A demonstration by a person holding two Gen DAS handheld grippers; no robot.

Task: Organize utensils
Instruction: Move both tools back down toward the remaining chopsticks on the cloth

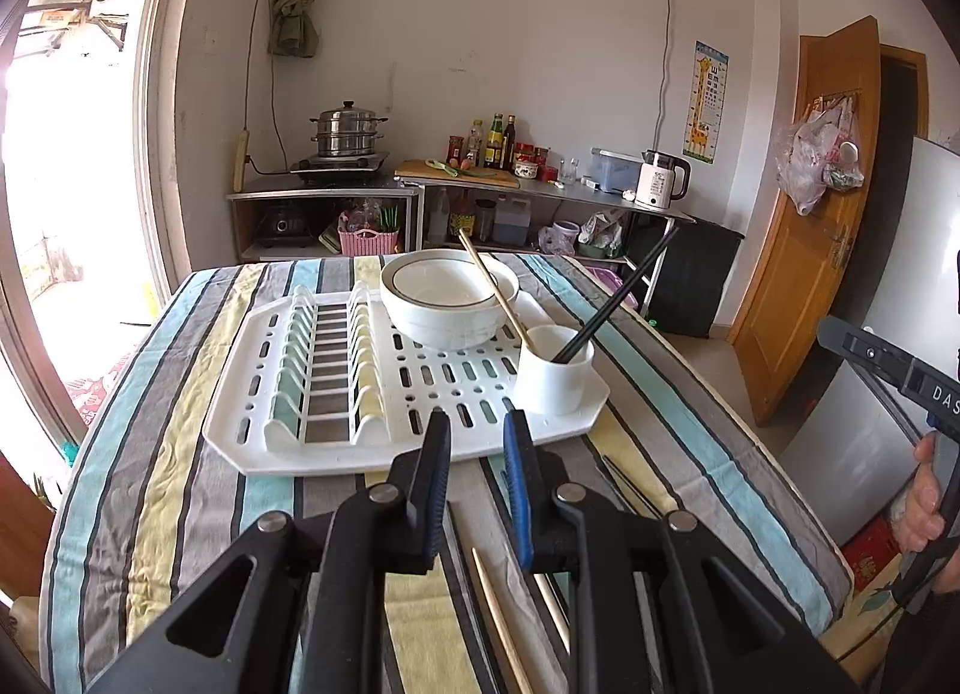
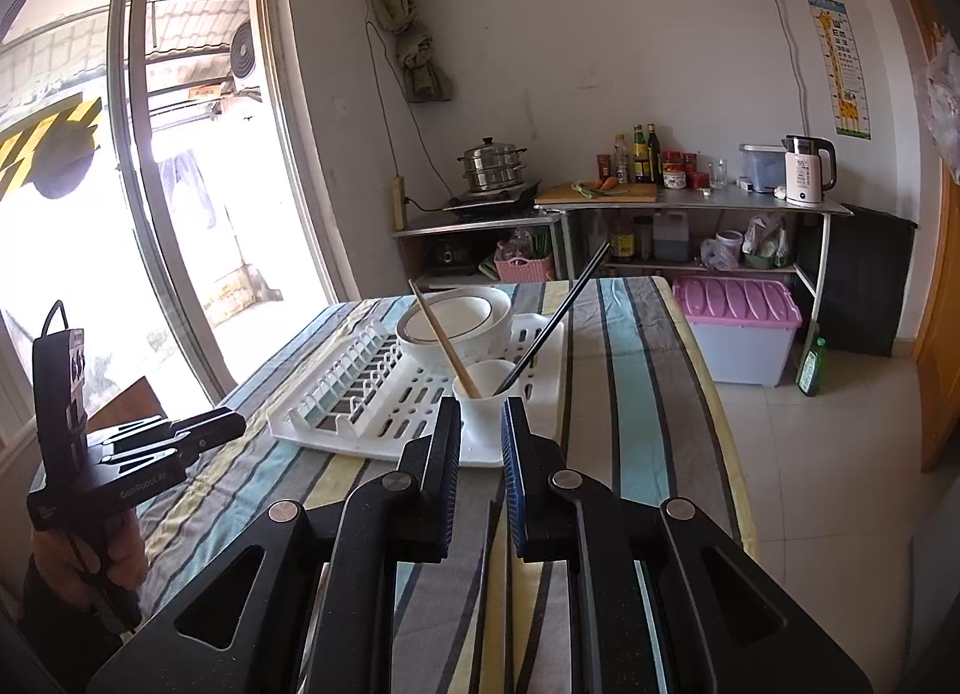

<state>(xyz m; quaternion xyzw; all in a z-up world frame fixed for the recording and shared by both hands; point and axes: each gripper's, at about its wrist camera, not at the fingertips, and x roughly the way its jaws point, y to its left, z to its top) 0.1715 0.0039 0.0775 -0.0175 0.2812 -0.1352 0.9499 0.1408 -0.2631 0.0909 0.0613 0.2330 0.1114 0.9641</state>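
A white dish rack [image 1: 336,448] [image 2: 336,430] lies on the striped table. On its right corner stands a white cup [image 1: 555,379] [image 2: 483,403] holding one wooden chopstick [image 1: 492,289] [image 2: 441,337] and one black chopstick [image 1: 624,295] [image 2: 555,322]. Two stacked white bowls [image 1: 447,298] [image 2: 456,325] sit at the rack's back. More loose chopsticks lie on the cloth: wooden ones [image 1: 501,622] under my left gripper and a black one [image 1: 630,487] to its right. My left gripper [image 1: 477,421] is open and empty, above the table near the rack's front edge. My right gripper [image 2: 480,409] is open and empty, just before the cup.
The striped tablecloth [image 1: 168,514] [image 2: 636,394] covers the table; its right edge drops to the floor. A pink-lidded bin [image 2: 738,328] and a green bottle [image 2: 811,367] stand on the floor. Counters with a steamer pot [image 1: 348,132] and kettle [image 1: 660,178] line the back wall.
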